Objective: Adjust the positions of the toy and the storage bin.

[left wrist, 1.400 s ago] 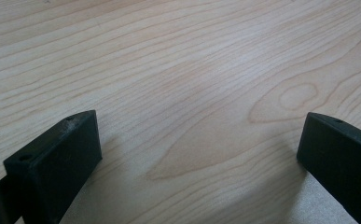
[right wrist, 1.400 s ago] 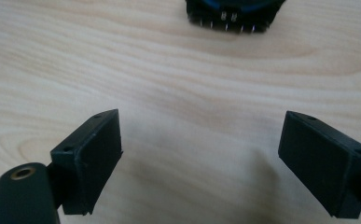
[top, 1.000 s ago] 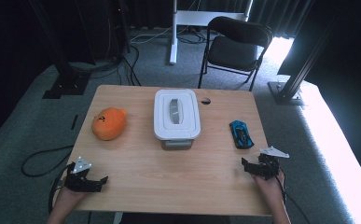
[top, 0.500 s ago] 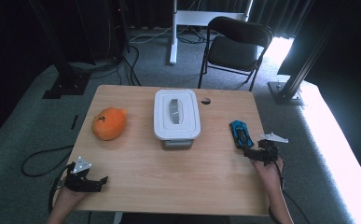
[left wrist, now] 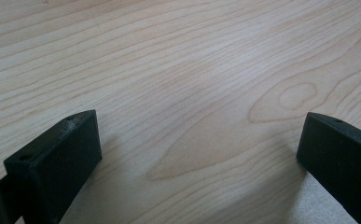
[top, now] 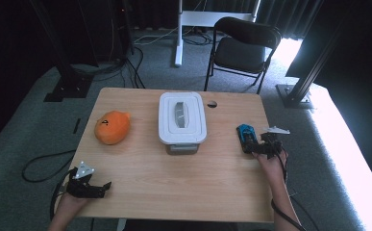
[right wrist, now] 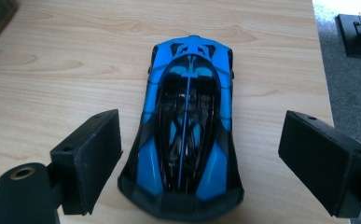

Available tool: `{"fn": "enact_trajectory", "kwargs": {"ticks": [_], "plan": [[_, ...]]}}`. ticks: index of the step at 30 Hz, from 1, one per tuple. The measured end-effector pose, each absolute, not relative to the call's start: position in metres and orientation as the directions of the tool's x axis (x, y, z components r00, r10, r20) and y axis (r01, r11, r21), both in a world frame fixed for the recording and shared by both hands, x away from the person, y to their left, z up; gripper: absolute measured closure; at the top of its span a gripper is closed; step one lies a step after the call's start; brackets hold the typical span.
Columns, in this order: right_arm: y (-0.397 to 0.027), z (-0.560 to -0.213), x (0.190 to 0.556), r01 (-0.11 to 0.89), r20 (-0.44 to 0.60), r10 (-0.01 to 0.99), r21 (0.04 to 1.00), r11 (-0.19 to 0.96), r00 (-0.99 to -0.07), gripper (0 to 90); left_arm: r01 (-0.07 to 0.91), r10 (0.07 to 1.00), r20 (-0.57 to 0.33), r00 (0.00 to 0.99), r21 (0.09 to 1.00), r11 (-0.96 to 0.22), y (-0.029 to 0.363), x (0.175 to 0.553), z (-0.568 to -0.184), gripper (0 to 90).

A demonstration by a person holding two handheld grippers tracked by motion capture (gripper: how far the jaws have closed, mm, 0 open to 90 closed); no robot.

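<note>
Wooden desk (top: 183,168): at its right edge, the right tool (right wrist: 201,158) straddles a blue toy car (right wrist: 187,126), jaws spread, not touching. The left tool (left wrist: 199,154) rests released at the near left corner.

Wooden table (top: 140,163) carries a white lidded box (top: 182,118) at centre, an orange plush toy (top: 112,127) well apart to its left and a dark round hole (top: 212,103) just beside the box's far right corner; black folding chair (top: 243,48) stands on grey carpet beyond.
</note>
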State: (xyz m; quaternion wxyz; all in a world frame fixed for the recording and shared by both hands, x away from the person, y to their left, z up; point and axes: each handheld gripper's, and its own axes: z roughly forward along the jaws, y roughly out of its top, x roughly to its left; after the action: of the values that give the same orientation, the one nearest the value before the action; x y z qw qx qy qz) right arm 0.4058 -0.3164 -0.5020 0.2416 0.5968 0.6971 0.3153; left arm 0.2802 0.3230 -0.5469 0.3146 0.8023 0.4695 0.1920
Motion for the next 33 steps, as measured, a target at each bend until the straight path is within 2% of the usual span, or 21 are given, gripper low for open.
{"fn": "enact_trajectory", "kwargs": {"ticks": [19, 27, 33], "plan": [[-0.305, -0.517, 0.454, 0.755, 0.015, 0.987, 0.646, 0.114, -0.162, 12.5, 0.633, 0.874, 0.013, 0.486, 0.685, -0.361, 0.323, 0.28, -0.547, 0.2], [-0.299, -0.526, 0.462, 0.77, -0.026, 0.985, 0.619, 0.151, -0.171, 14.0, 0.632, 0.874, 0.012, 0.487, 0.686, -0.361, 0.323, 0.28, -0.547, 0.2], [-0.297, -0.531, 0.465, 0.784, -0.019, 0.984, 0.602, 0.151, -0.175, 17.4, 0.632, 0.874, 0.012, 0.487, 0.686, -0.361, 0.323, 0.28, -0.547, 0.2]]}}
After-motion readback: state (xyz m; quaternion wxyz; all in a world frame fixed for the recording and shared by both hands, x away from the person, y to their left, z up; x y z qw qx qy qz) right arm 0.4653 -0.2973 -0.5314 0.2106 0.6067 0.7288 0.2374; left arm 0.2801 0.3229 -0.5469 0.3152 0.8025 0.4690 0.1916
